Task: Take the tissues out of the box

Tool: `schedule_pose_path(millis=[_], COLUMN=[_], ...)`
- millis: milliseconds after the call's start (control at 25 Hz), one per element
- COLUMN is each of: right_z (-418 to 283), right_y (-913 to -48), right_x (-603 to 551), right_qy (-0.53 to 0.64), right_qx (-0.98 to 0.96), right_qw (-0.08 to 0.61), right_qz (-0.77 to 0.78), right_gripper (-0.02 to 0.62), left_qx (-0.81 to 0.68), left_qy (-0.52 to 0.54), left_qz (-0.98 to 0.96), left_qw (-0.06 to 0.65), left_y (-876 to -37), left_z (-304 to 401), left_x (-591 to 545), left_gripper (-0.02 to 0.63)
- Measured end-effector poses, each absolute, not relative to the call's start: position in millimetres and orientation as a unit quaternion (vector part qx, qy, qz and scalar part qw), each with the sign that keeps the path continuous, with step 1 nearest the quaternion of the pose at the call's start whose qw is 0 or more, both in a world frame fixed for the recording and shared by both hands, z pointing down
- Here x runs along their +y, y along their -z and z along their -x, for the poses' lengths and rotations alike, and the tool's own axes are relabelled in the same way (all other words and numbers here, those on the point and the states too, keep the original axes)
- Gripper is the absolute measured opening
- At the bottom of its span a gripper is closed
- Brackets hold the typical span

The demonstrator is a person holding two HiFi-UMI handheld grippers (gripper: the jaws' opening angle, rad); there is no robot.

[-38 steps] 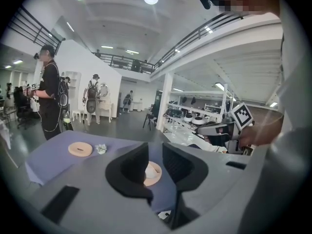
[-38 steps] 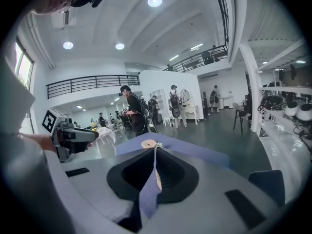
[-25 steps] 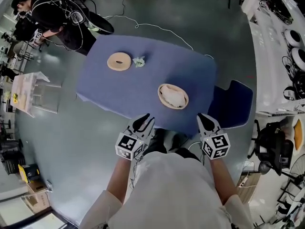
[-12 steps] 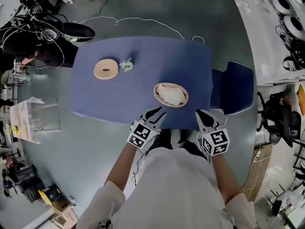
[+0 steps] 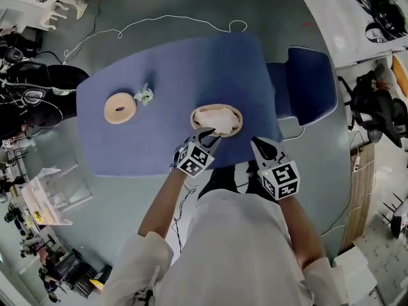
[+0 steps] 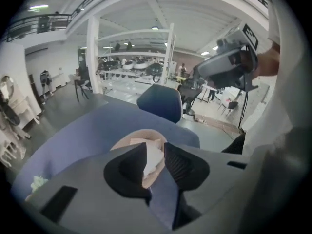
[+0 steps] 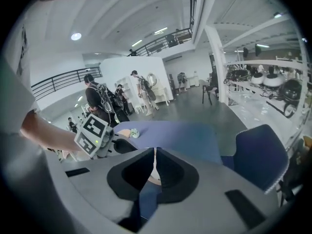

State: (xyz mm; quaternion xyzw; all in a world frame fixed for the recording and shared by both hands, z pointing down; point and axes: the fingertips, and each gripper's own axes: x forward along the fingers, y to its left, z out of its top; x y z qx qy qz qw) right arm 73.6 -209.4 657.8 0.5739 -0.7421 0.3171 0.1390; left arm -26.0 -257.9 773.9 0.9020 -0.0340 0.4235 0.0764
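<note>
White tissues (image 5: 215,118) lie heaped in a round tan box (image 5: 238,121) that stands close to the near edge of the blue worktop (image 5: 172,69), a little right of its middle. The left gripper (image 5: 209,134) hangs at the box's near rim and points down into it. Its jaws have just been opening and stand well apart, with tissue showing beyond the gap but nothing pressed between them.

To my eye the step is the first pinch, and it wants care. The jaws should come down over a raised fold near the middle of the heap and close on paper only, clear of the rim. Then a slow, straight lift should keep the light box from being dragged along. The right gripper (image 5: 260,145), its jaws drawn almost together on nothing, hangs over the near edge just right of the box and could steady its wall.

The paper looks crumpled, loose and thin, likely to tear if snatched. Farther left on the worktop lie a tan ring (image 5: 120,107) and, just beside it, a small pale wad (image 5: 145,95).
</note>
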Motion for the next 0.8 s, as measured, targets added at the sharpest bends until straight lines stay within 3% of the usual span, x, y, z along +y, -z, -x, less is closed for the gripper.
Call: schedule_pose_path(millis=[440,800], right_z=[-89,-98], right_y=[-696,-704], right_x=[-202,-194], right_qy=[-0.385,-0.398], right_qx=[-0.689,-0.672], right_qw=[0.094,0.082], right_qz=[-0.607,-0.619], right_gripper=[0.037,0.037], left_qx=[0.087,0.091], left_qy=[-0.544,-0.576], left_qz=[-0.834,-0.812], left_qw=[0.0,-0.023], left_y=[-868,-895], left_z=[16,-1], left_x=[-254,-257], left_gripper=[0.155,0.135])
